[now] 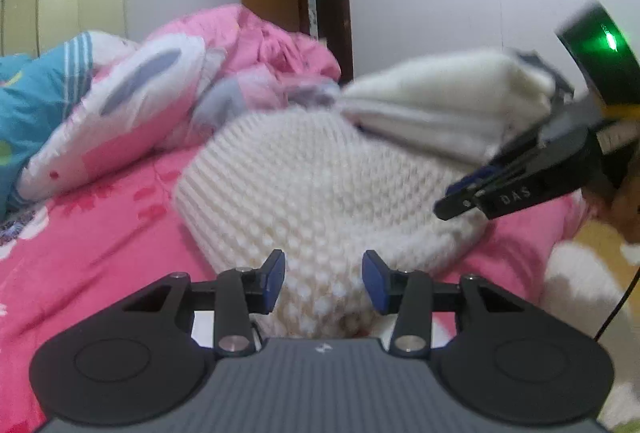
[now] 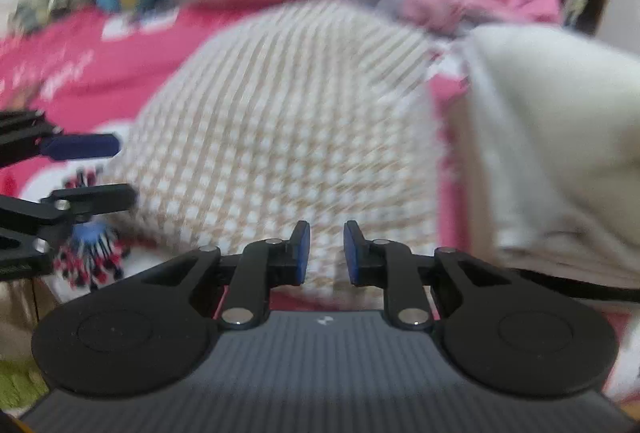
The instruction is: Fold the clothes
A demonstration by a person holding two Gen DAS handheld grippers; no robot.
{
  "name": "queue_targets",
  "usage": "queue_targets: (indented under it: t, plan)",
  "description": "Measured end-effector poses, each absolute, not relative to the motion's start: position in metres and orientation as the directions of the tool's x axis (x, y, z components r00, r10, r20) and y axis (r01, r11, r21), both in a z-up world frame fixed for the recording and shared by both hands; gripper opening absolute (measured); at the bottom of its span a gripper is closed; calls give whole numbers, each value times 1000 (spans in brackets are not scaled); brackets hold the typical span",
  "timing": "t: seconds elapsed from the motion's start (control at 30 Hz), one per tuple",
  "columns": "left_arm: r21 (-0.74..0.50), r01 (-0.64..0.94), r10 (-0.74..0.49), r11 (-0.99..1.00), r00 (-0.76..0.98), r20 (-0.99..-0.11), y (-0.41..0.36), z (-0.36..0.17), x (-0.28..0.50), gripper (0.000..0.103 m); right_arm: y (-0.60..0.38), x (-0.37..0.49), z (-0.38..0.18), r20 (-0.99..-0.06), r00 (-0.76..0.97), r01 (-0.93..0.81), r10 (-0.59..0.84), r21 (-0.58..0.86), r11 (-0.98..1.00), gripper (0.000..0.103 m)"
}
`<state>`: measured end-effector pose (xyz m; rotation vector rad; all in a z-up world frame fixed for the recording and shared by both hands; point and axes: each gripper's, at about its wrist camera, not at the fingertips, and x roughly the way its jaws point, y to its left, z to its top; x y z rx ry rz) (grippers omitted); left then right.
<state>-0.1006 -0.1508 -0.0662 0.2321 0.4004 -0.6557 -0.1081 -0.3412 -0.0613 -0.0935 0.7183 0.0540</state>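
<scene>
My cream knit sweater [image 1: 320, 193] lies bunched on the pink bed [image 1: 100, 233], one smooth cream part [image 1: 448, 97] raised at two o'clock, so folding looks partway, with my left tool [image 1: 324, 279] and right tool [image 2: 326, 253] both released.

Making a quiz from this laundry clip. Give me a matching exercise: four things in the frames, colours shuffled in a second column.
Things
1. knitted sweater
2. bed sheet
3. wardrobe
4. gripper pads

Colours
A. dark blue
B. cream white
C. pale yellow
D. bright pink

Pairs: 1-B, 2-D, 3-C, 4-A
</scene>
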Motion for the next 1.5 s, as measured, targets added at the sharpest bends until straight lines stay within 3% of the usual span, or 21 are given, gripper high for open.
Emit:
queue_targets:
  t: [0.07, 0.13, 0.2, 0.3, 0.47, 0.6, 0.67, 0.73, 0.87, 0.9, 1.0, 1.03, 1.27, 1.5]
  plan:
    - [84, 629, -541, 773, 722, -430, -157, -57, -96, 53, -354, -115, -64, -622, 782, -10, -28, -58, 998, 17]
    - [67, 609, -511, 791, 716, -475, -164, -56, -84, 57, -361, -109, -91, -644, 763, 15, -46, -54, 998, 18]
    - [51, 587, -481, 808, 707, -518, -171, -56, -73, 57, -366, -106, -114, -639, 768, 8, -42, -56, 998, 18]
    - [31, 553, -435, 833, 687, -582, -181, -54, -56, 57, -356, -106, -86, -620, 781, 23, -79, -98, 995, 18]
    - [22, 510, -376, 860, 661, -649, -195, -53, -40, 62, -340, -95, -48, -452, 890, -3, -60, -137, 991, 18]
    - [36, 500, -352, 865, 657, -667, -201, -52, -40, 63, -340, -53, -122, -598, 797, -77, -84, -240, 968, 18]
    - [34, 489, -339, 871, 652, -678, -202, -52, -37, 65, -334, -54, -111, -609, 786, -86, -105, -277, 957, 18]
    - [30, 480, -330, 877, 646, -688, -201, -52, -34, 66, -336, -51, -80, -611, 788, -76, -72, -213, 974, 17]
    - [26, 475, -325, 879, 639, -698, -202, -50, -32, 66, -339, -55, -38, -480, 877, -50, -39, -172, 984, 18]
    - [26, 475, -324, 880, 638, -698, -202, -50, -32, 66, -340, -49, -40, -480, 877, -59, -21, -152, 987, 18]
    - [29, 479, -324, 877, 637, -699, -202, -51, -31, 66, -346, -17, -97, -640, 768, -111, -6, -144, 983, 15]
    - [42, 479, -317, 877, 643, -697, -203, -51, -31, 67, -345, -18, -110, -609, 793, -115, -20, -182, 977, 15]
    - [32, 465, -310, 885, 637, -706, -200, -53, -27, 70, -344, -15, -80, -662, 749, -113, -36, -181, 977, 15]
    - [38, 460, -299, 887, 636, -711, -201, -54, -25, 73, -335, 16, -42, -581, 814, -98, -4, -144, 985, 17]
